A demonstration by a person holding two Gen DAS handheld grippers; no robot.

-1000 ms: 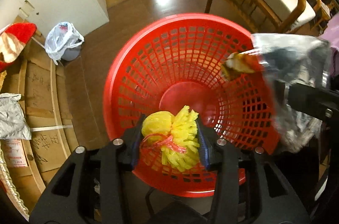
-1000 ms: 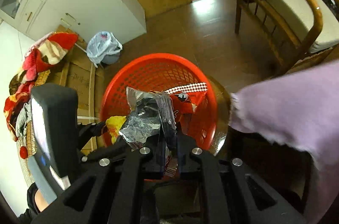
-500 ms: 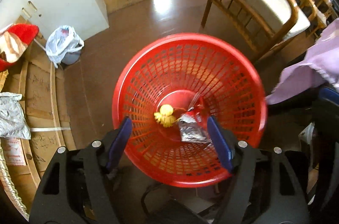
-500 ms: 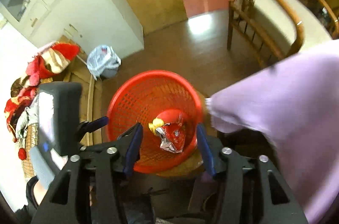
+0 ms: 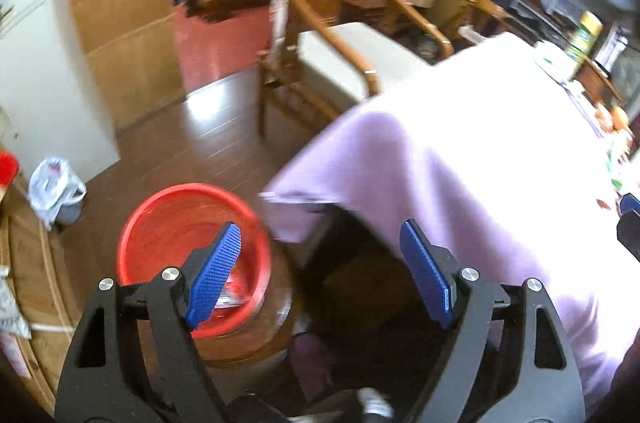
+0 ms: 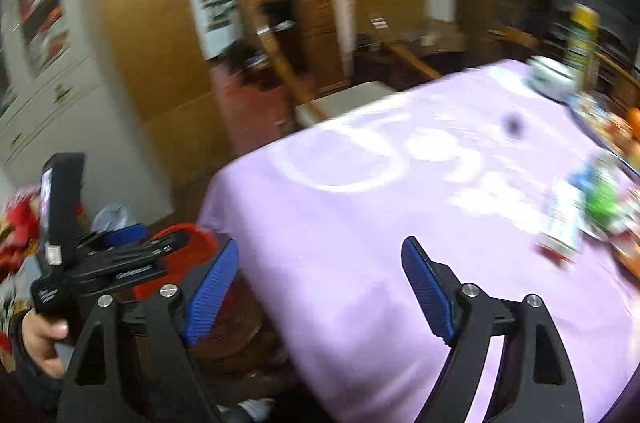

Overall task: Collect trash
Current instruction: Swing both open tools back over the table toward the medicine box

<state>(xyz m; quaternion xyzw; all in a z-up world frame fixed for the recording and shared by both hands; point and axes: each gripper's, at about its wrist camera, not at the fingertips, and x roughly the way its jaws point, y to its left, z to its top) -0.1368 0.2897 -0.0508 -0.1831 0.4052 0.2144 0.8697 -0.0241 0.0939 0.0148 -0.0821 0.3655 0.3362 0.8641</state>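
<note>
Both the left gripper (image 5: 320, 273) and the right gripper (image 6: 318, 283) are spread wide and empty. Remaining wrappers (image 6: 562, 227), judged light, crinkly and best pinched at an edge, are seen only in the right view, on the table (image 6: 360, 223). The red basket (image 5: 160, 207), just beside that table, is shown fully only in the left view.

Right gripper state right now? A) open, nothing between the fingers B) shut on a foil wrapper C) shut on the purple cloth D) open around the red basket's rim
A: in the right wrist view the right gripper has its blue pads spread wide apart with nothing between them, over the purple tablecloth; the red basket sits off to the lower left.
</note>
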